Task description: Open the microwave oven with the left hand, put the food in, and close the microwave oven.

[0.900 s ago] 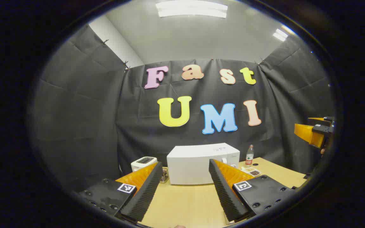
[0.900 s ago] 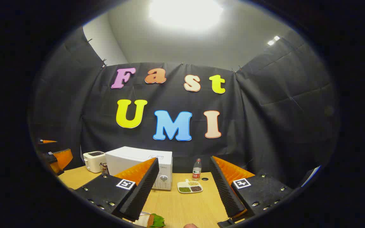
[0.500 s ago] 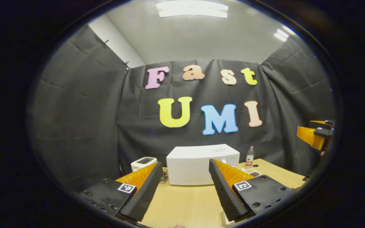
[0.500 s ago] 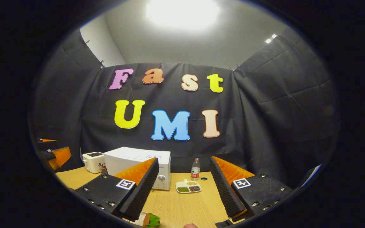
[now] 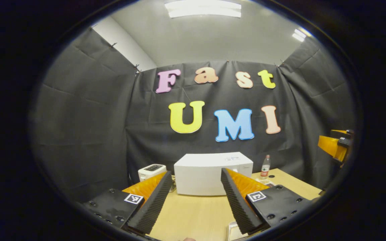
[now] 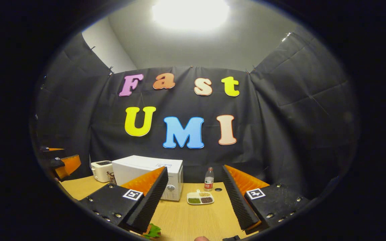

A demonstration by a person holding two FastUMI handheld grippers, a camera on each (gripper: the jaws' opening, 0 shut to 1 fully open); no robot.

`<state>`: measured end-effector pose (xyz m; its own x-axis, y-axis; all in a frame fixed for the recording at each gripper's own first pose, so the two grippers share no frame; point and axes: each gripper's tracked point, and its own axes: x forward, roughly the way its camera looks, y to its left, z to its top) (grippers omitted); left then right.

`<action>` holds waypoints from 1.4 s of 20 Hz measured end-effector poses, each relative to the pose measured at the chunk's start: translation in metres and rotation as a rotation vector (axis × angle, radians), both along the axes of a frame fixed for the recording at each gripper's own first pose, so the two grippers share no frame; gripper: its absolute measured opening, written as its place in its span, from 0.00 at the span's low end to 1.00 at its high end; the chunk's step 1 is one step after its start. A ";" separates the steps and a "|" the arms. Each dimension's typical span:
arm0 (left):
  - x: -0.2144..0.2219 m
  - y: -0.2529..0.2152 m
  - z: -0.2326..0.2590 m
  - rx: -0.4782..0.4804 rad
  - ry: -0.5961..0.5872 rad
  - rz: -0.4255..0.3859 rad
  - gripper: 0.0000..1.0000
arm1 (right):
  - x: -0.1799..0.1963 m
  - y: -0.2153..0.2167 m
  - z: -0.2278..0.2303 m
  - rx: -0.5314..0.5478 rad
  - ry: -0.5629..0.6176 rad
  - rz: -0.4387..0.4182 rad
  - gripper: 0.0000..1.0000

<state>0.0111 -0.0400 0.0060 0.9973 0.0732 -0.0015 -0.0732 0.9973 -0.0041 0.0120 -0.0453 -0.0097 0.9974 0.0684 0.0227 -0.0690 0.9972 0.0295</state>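
The microwave (image 5: pixel 209 173) sits shut at the back of the table (image 5: pixel 193 214), against the black cloth wall, and I see it straight ahead between my left hand-held gripper (image 5: pixel 193 201) fingers. That gripper is held level above the table with its jaws spread wide and nothing between them. The food (image 6: pixel 152 231), a leafy green bit, lies on the table at the near edge beside my right hand-held gripper (image 6: pixel 194 202), which is also wide open, empty and level. In the right gripper view the microwave stands left of centre, with a toaster (image 6: pixel 102 170) just beside it, a water bottle (image 6: pixel 208 183) to its right and a small divided dish (image 6: pixel 200 198) in front of the bottle. A ceiling light glows overhead.
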 end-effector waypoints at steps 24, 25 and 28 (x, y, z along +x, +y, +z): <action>0.235 -0.109 -0.078 -0.035 0.007 -0.288 1.00 | 0.061 -0.018 -0.003 -0.041 0.013 -0.246 0.96; 0.246 -0.115 -0.083 -0.032 0.012 -0.299 1.00 | 0.060 -0.018 -0.004 -0.051 0.015 -0.260 0.96; 0.272 -0.132 -0.103 -0.030 0.031 -0.330 0.92 | 0.057 -0.022 -0.007 -0.069 0.031 -0.310 0.96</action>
